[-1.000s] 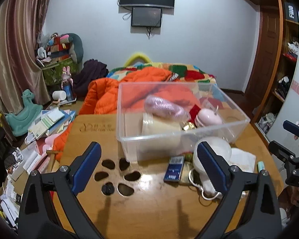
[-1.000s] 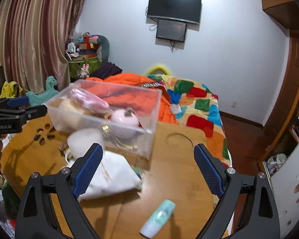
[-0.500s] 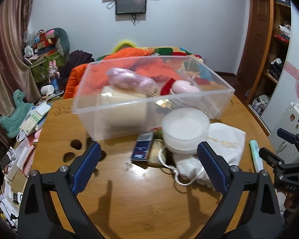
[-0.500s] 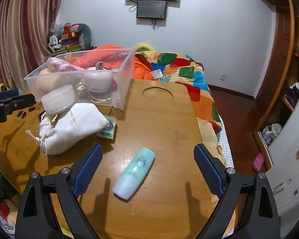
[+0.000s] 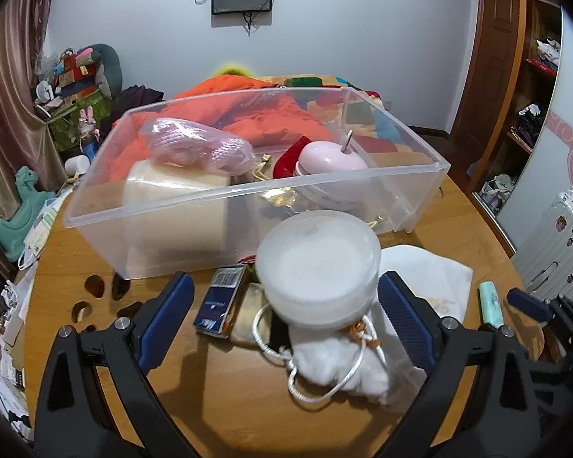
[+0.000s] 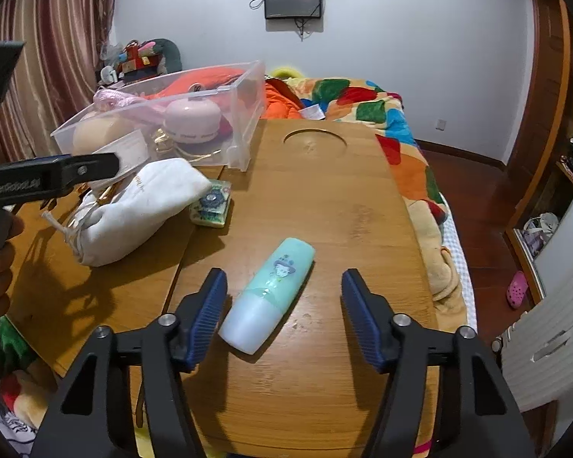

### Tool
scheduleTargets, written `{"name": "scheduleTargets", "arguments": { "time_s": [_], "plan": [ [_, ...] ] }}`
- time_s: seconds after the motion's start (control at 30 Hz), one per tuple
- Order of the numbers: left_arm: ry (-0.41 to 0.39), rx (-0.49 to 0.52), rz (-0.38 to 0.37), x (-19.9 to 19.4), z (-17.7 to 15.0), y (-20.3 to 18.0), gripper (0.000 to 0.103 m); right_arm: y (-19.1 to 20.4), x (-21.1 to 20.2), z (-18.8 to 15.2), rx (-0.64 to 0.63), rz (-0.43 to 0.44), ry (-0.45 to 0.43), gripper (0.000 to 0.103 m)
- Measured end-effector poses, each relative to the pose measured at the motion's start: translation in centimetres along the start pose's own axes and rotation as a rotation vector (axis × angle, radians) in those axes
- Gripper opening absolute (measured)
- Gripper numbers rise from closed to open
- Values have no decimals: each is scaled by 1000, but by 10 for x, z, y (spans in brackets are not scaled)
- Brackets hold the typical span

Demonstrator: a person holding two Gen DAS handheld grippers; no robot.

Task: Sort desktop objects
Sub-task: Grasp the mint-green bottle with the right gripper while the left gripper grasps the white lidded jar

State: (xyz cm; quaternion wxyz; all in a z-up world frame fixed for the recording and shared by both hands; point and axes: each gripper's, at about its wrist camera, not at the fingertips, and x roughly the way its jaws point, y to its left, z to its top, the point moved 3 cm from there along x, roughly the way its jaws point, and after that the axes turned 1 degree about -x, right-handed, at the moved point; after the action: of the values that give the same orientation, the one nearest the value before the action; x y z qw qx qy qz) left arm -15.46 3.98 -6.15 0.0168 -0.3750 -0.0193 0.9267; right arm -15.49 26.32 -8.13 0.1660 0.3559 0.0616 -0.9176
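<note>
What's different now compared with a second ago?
Both grippers have come down closer to the table. The right gripper now straddles the mint green tube, jaws closing but not yet pressing it. The left gripper has neared the round white jar, still open. The clear bin, white pouch and tube haven't moved.

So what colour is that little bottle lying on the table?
Mint green with a paler cap end, seen best from the right wrist: bottle.

Dim indoor light, bluish cast — soft shadows on table (image 6: pixel 324 198), strong fisheye bending, dark vignetted corners.
</note>
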Motion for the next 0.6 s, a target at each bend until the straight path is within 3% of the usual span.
{"name": "scheduleTargets", "arguments": {
  "time_s": [0.33, 0.5, 0.6],
  "plan": [
    [27, -11, -14, 21, 6, -13, 97, 1, 1, -3, 1, -14, -4, 35],
    [11, 4, -13, 22, 7, -18, 84, 1, 2, -2, -3, -19, -8, 23],
    [4, 13, -17, 23, 10, -21, 75, 0, 1, -1, 4, -10, -9, 23]
  ]
}}
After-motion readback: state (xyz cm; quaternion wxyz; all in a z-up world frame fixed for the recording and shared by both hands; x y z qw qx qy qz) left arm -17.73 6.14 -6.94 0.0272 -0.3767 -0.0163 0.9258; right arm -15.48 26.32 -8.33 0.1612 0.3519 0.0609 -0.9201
